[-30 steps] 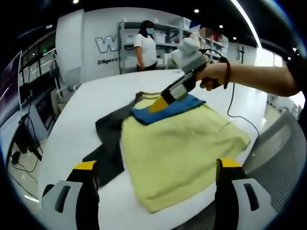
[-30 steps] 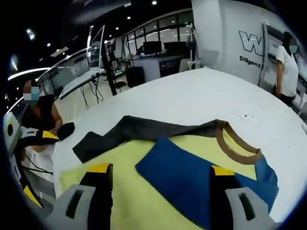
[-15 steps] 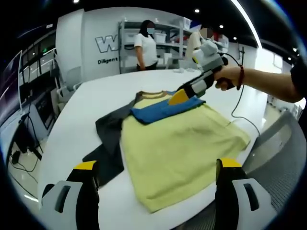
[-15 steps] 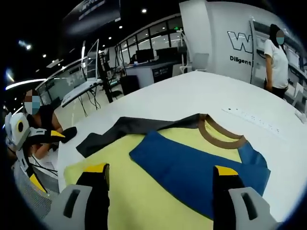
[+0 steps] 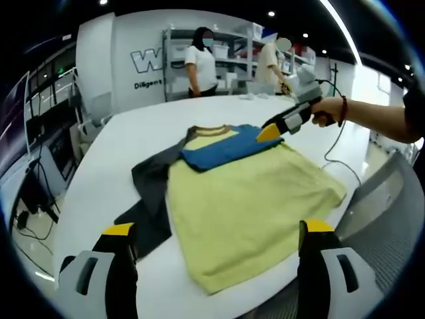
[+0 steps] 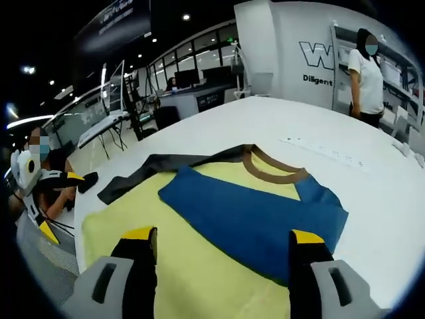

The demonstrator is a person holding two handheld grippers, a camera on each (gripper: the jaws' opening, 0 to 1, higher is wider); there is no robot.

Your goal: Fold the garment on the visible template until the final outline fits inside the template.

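- Yellow garment (image 5: 249,206) lies flat on white table (image 5: 119,153), filling centre of left gripper view; brown collar (image 5: 211,130) at 12 o'clock end, hem toward 6.
- Blue sleeve (image 5: 222,147) folded across the chest just below collar; in right gripper view the same blue sleeve (image 6: 255,222) runs from 9 to 3 o'clock over the yellow.
- Dark grey template (image 5: 149,193) under the garment, sticking out on the 9 o'clock side in left gripper view; at 10 o'clock in right gripper view (image 6: 143,174).
- Left gripper (image 5: 216,266): jaws wide apart, holding nothing, above the hem edge at 6 o'clock.
- Right gripper (image 6: 216,262): jaws wide, nothing between them, over the garment body near the blue sleeve.
- Right gripper also seen in left gripper view at 2 o'clock (image 5: 269,133), yellow tips just at the blue sleeve's far end; contact unclear. Hand (image 5: 327,109) holds it.
- Two people by shelves (image 5: 219,50) at 12 o'clock, background.
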